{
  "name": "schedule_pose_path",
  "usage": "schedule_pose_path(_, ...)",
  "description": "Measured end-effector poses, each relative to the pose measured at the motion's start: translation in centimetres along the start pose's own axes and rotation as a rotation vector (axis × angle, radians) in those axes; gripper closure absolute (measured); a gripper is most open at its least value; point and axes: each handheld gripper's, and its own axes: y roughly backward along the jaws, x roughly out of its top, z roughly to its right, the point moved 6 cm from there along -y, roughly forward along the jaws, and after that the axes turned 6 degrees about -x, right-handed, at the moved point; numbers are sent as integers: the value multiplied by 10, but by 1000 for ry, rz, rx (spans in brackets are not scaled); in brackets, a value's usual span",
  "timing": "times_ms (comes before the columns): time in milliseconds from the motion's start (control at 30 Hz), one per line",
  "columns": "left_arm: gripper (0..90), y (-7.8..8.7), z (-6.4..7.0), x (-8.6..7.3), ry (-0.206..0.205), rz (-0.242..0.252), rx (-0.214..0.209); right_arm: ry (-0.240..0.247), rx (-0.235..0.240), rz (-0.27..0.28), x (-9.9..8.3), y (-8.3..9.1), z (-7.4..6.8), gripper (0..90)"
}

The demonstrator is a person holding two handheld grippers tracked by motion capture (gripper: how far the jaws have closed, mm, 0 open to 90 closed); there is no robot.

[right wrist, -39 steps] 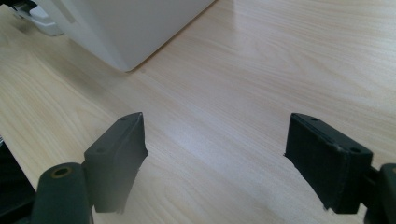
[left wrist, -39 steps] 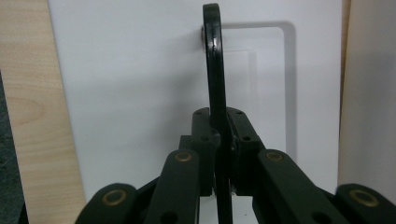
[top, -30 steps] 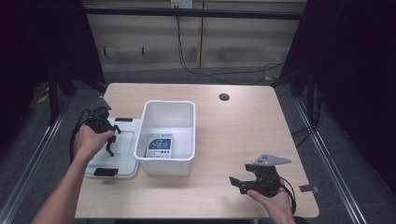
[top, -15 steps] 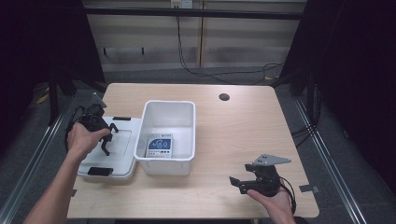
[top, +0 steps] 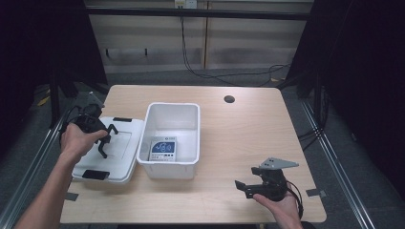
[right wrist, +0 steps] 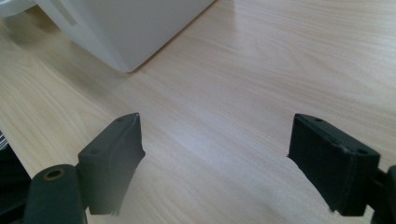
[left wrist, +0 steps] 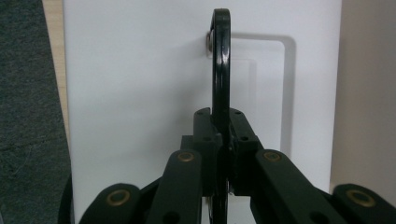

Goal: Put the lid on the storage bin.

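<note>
**Left claw clamped on a black handle over the bin lid**

At the left edge of the wooden tabletop (top: pixel 224 143), the left claw (top: pixel 102 143) hangs over a white plastic lid (top: pixel 122 160) that lies flat just beside the white storage bin (top: pixel 169 138). In the left gripper view its two black jaws are pressed together on a thin black handle (left wrist: pixel 221 70), seen edge-on: a curved loop that rises from between the jaws, with its far end meeting the lid's white surface (left wrist: pixel 140 93) at a small metal fitting. The lid's raised rectangular panel shows just beyond the loop. In the high view the person's left hand (top: pixel 76 138) wraps the tool, with the forearm coming in from the lower left; two black latches sit on the lid, one at its far edge and one at its near edge.

The bin stands upright and open at mid-table, its left wall touching the lid. A white-and-blue printed card or packet (top: pixel 163 149) lies flat on its floor, toward the near wall.

Well apart, at the near right of the tabletop, the right claw (top: pixel 243 187) is held low by the right hand (top: pixel 279 205), pointing left. Its jaws stand wide apart with nothing between them, bare wood (right wrist: pixel 224 121) beneath, and a corner of the bin (right wrist: pixel 126 32) ahead.
</note>
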Motion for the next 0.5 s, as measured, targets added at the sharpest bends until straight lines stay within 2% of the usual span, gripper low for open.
schedule_pose_path(500, 847, 20, 0, 1, -6, 16, 1, 0, -11, 16, 1, 2, 0, 145)
